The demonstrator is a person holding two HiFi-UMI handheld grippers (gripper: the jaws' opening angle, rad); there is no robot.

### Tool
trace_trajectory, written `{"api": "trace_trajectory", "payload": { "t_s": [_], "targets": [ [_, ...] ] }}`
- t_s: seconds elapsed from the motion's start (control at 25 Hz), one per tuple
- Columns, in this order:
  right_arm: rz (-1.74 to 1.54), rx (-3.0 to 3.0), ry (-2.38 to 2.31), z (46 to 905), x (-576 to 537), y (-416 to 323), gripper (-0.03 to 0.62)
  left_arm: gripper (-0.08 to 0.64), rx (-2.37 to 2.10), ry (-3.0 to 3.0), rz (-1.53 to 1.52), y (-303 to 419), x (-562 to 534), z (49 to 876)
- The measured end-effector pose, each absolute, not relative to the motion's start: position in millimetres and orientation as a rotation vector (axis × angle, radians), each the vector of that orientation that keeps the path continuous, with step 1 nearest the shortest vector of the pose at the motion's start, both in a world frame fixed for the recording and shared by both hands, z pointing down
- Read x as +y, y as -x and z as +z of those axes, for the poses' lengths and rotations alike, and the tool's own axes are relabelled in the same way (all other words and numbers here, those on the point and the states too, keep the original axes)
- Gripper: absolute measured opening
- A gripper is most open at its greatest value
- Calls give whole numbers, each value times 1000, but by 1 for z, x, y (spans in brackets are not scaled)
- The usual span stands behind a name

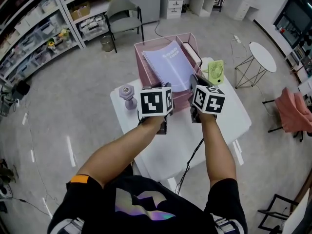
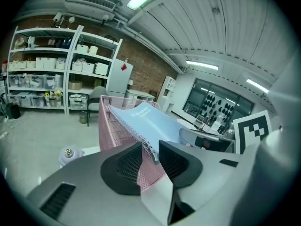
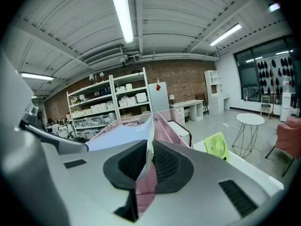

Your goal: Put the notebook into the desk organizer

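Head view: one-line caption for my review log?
Left gripper and right gripper at the near corners of a notebook tilted in the pink desk organizer on a table.

Notebook leaning in the pink organizer, both grippers at its near side

The lavender spiral notebook leans in the pink mesh desk organizer on the white table. The left gripper and right gripper are at the organizer's near side. A small purple object stands left of the organizer and a green fan right of it.
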State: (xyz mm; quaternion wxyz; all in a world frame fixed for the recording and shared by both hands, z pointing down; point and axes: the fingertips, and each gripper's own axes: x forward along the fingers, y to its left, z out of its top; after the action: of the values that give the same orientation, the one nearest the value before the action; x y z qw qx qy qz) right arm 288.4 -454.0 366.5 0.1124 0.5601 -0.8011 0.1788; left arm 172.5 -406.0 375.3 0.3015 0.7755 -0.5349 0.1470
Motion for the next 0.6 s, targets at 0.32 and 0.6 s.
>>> {"api": "trace_trajectory", "payload": {
  "t_s": [0.32,0.6],
  "targets": [
    [463,-2300,-1693,372,-458,-286,43,136,-1454,-2079,455,-169,-404,377],
    [361,-2250,-1721,375,-459,-279,47,147,-1486,-2157,443,-162,-396,362]
  ]
}}
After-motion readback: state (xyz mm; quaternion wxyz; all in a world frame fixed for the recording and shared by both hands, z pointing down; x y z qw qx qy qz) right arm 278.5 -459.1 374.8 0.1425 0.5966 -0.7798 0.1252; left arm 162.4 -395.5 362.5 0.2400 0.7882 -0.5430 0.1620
